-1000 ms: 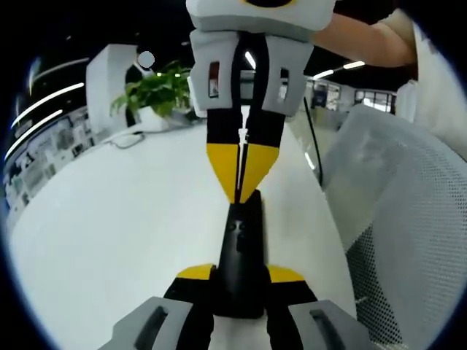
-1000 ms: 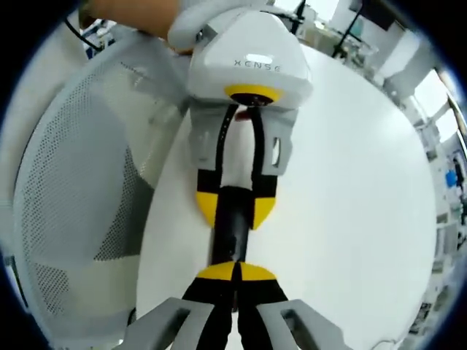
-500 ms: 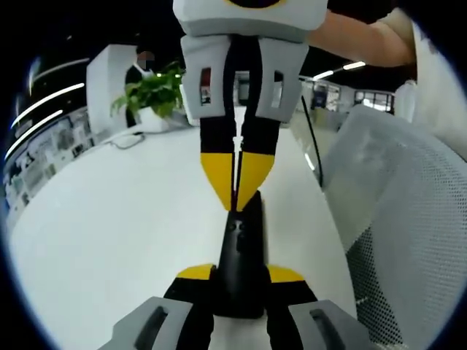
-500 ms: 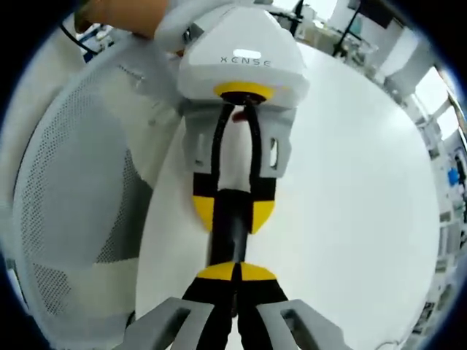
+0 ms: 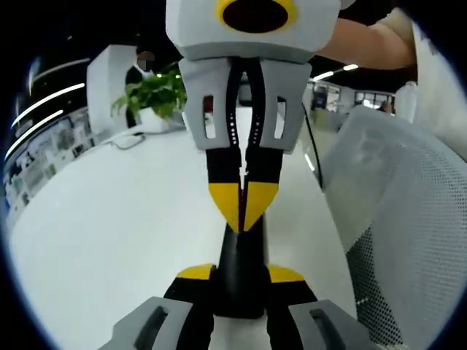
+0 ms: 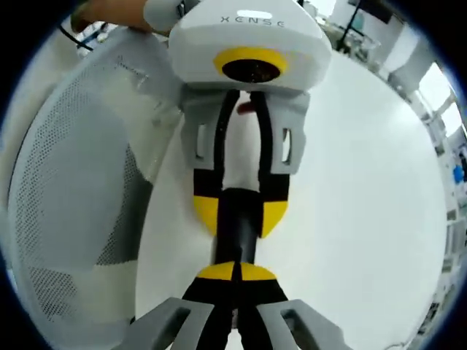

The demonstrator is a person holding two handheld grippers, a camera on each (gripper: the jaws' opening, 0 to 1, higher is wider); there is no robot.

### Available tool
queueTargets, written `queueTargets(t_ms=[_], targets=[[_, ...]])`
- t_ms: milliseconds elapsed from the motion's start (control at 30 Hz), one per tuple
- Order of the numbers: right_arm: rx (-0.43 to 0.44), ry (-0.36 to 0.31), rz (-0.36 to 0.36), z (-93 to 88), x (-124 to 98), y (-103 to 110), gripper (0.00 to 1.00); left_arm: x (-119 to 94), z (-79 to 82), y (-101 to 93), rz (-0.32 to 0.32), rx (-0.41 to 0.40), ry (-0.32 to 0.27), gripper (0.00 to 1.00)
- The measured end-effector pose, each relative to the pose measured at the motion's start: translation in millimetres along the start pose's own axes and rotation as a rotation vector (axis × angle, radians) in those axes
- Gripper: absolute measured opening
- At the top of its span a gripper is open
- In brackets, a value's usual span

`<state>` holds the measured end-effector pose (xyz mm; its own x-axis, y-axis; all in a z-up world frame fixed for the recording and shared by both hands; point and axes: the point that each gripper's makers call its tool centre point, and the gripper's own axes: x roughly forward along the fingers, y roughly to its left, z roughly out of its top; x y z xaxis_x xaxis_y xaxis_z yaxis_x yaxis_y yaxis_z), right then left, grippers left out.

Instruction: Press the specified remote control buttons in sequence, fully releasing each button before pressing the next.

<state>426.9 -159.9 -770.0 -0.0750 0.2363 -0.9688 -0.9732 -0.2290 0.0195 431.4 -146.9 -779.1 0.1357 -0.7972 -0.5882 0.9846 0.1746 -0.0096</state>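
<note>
In the left gripper view, a potted plant (image 5: 157, 91) stands far back on the white worktop (image 5: 109, 219), with office ceiling lights behind it. In the middle, the left tool (image 5: 241, 275) grips the near end of a black remote control (image 5: 242, 255) between its yellow-tipped jaws, and the right tool (image 5: 243, 208) comes in from above, jaws pressed together, tips resting on the remote's far end. A white mesh chair (image 5: 398, 219) stands at the right edge. The right gripper view shows the chair (image 6: 80, 189) on its left, the left tool (image 6: 238, 213) clamped on the remote (image 6: 235, 237), the right tool (image 6: 235, 274) closed with nothing between its jaws, tips on the remote, and bare worktop (image 6: 365, 189) beyond.
</note>
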Motion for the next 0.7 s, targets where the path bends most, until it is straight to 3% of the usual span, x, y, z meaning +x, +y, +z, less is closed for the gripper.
queueTargets(t_ms=[700], targets=[[0.001, 0.030, 0.004, -4.3, 7.3, -1.2, 0.00, 0.4, -0.1, -0.6, 0.000, -0.001, -0.004, 0.25]])
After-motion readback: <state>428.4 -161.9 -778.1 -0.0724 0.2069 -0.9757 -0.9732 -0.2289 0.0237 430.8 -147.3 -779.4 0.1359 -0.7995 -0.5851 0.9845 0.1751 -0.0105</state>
